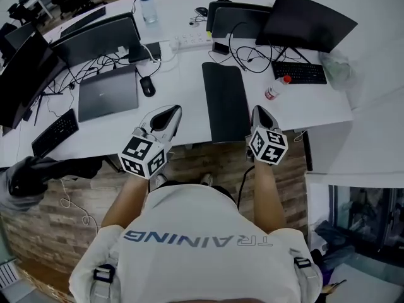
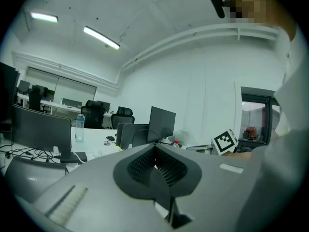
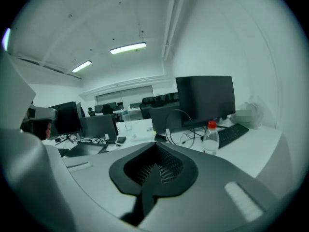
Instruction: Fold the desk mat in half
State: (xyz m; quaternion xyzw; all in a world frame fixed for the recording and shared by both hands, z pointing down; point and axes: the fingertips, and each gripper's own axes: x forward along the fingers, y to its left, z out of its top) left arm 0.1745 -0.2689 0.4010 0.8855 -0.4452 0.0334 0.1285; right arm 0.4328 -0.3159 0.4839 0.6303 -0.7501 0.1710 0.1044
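The black desk mat lies on the white table as a long narrow strip, running from the front edge toward the monitors. My left gripper hovers at the table's front edge, just left of the mat, with its jaws shut and nothing between them. My right gripper sits just right of the mat's near end, also shut and empty. In the left gripper view the closed jaws point up over the table; the right gripper view shows the same closed jaws. Both jaws hide the mat in those views.
A small red-capped bottle and a keyboard lie right of the mat. A closed laptop and a mouse lie to its left. Monitors, cables and a power strip crowd the back. A second keyboard sits at the front left.
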